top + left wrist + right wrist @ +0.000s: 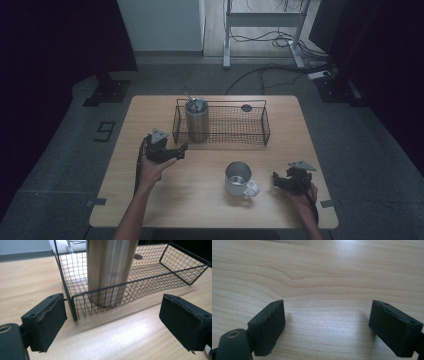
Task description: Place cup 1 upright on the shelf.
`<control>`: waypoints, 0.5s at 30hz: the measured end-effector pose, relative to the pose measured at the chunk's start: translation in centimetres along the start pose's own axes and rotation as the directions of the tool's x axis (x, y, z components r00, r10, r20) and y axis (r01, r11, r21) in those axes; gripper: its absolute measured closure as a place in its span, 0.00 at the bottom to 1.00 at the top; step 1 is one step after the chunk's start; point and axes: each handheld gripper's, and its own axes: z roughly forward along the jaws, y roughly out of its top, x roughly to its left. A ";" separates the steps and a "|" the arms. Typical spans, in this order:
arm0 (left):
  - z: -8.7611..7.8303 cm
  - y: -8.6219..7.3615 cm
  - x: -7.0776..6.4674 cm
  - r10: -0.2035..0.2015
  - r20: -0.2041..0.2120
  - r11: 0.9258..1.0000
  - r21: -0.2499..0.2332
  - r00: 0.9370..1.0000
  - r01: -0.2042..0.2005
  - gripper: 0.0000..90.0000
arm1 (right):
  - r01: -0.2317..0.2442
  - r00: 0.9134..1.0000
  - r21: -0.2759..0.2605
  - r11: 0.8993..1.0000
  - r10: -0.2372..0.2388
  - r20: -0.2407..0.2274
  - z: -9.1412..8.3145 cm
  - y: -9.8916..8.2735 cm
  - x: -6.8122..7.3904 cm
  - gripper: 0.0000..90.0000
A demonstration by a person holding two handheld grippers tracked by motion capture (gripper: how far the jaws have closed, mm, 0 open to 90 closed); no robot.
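Left gripper (181, 150), jaws apart and empty, hovers just off the near-left corner of a wire basket (260, 131), lined up with the steel tumbler (196, 121) standing upright inside, seemingly for a grasp. Right gripper (276, 179), also spread and empty, rests on the table (150, 200) beside a handled mug (238, 179), apparently waiting.

- The tall brushed-steel cylinder tumbler (110, 270) is cut off by the top edge of the left gripper view — its rim and lid lie outside it.
- The thin metal piece (189, 95) rising from its lid is too small to identify in the high view.
- The small dark round object (246, 107) in the black wire mesh basket (260, 131) — too small to tell.
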 end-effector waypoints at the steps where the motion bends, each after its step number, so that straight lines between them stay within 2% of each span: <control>1: -0.3 -0.3 0.0 -0.007 0.012 1.000 -0.001 1.000 0.007 0.08 | 0.000 1.000 0.002 1.000 0.000 0.001 0.0 0.0 0.0 0.15; 4: -0.9 -1.0 0.1 -0.010 0.032 1.000 0.009 0.999 0.010 0.08 | -0.001 1.000 0.000 1.000 0.001 0.001 0.0 0.0 0.0 0.15; 7: -1.2 -1.5 0.0 -0.006 0.033 1.000 0.016 0.999 0.005 0.08 | 0.000 1.000 0.000 1.000 0.000 0.001 0.0 0.0 0.0 0.15; 15: -1.9 -4.2 -0.3 0.015 0.015 0.998 0.062 1.000 -0.016 0.08 | -0.004 1.000 0.002 1.000 0.004 0.006 0.0 0.0 0.0 0.15</control>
